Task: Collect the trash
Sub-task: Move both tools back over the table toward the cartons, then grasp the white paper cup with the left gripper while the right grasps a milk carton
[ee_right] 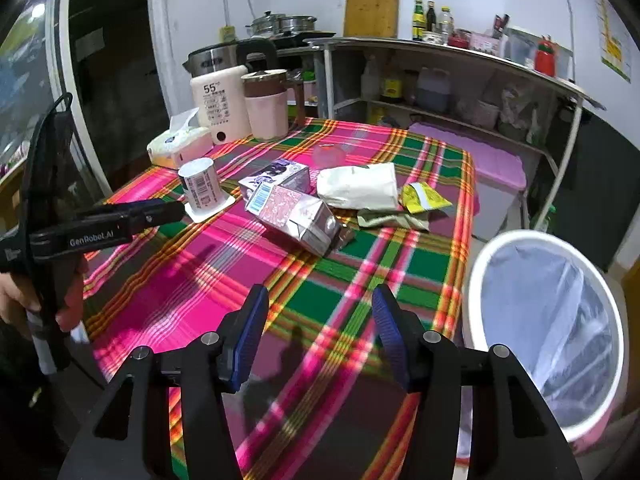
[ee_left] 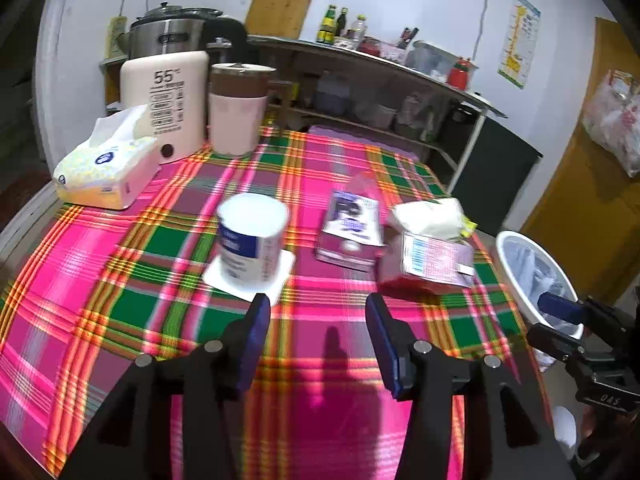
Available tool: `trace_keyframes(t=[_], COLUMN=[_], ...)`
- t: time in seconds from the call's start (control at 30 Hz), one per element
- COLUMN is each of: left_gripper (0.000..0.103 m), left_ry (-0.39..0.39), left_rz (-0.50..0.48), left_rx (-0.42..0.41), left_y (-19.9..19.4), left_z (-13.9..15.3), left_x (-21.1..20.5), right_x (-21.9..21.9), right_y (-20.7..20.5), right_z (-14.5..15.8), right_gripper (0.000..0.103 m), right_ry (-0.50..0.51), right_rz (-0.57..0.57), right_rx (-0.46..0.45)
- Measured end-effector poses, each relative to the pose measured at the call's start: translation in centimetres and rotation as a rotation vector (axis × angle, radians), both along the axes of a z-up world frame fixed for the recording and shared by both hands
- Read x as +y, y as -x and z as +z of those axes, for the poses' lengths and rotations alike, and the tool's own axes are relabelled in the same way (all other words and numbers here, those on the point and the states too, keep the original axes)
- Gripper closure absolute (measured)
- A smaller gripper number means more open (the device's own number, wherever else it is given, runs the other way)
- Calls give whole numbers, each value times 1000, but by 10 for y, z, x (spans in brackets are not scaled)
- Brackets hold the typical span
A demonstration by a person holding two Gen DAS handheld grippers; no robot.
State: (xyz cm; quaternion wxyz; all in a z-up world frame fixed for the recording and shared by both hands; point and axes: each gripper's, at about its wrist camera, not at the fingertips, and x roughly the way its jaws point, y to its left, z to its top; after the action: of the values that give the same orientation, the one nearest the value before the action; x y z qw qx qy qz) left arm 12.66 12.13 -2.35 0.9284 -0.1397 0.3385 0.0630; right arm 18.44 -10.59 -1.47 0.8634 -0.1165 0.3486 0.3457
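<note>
Both grippers sat nearest the lenses, over the near edge of the plaid cloth [ee_right: 248, 264]. My left gripper [ee_left: 318, 306] had its jaws well apart with nothing between the pads; my right gripper [ee_right: 320, 298] likewise, wide and holding nothing.

Trash lay ahead of both, toward mid-table. From the right gripper, the pink carton [ee_right: 296, 216] was straight ahead, lying on its side, long axis running diagonally from far-left to near-right, its folded end toward me. From the left gripper the same carton [ee_left: 426, 260] lay ahead and to the right; a second carton [ee_left: 350, 228] was just behind it. I judged the right hand better placed for the pink carton, since the bin was also on its side.

Left of the cartons a cup [ee_left: 252, 240] stood upright on a white coaster [ee_left: 250, 276]. Behind the cartons: a white bag [ee_right: 358, 186], a yellow wrapper [ee_right: 424, 198], a green wrapper [ee_right: 392, 220].

Bin [ee_right: 476, 280] stood off the table's right edge, lined with a clear bag; I saw no trash in it.

Far end: tissue box [ee_left: 106, 164], kettle [ee_left: 166, 100], tumbler [ee_left: 238, 108].
</note>
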Motion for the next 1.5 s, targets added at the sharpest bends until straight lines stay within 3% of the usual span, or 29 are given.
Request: trace_keyframes(t=[0.5, 0.97, 1.07, 1.13, 1.5], left_gripper=[42, 42, 49, 50, 50], left_ry=[-30, 25, 33, 42, 64], left_rz=[15, -6, -3, 2, -3], left_rx=[49, 53, 53, 46, 18], left_y=[-35, -55, -57, -55, -31], left_z=[-18, -22, -22, -22, -14], left_x=[36, 49, 49, 49, 33], right_x=[51, 85, 87, 86, 62], right_y=[-43, -53, -52, -53, -32], right_z=[-21, -24, -24, -21, -16], right_gripper=[48, 48, 52, 64, 64], right_ry=[124, 202, 184, 150, 15], right_rz=[126, 254, 248, 239, 137], right_rx=[-52, -102, -76, -50, 34])
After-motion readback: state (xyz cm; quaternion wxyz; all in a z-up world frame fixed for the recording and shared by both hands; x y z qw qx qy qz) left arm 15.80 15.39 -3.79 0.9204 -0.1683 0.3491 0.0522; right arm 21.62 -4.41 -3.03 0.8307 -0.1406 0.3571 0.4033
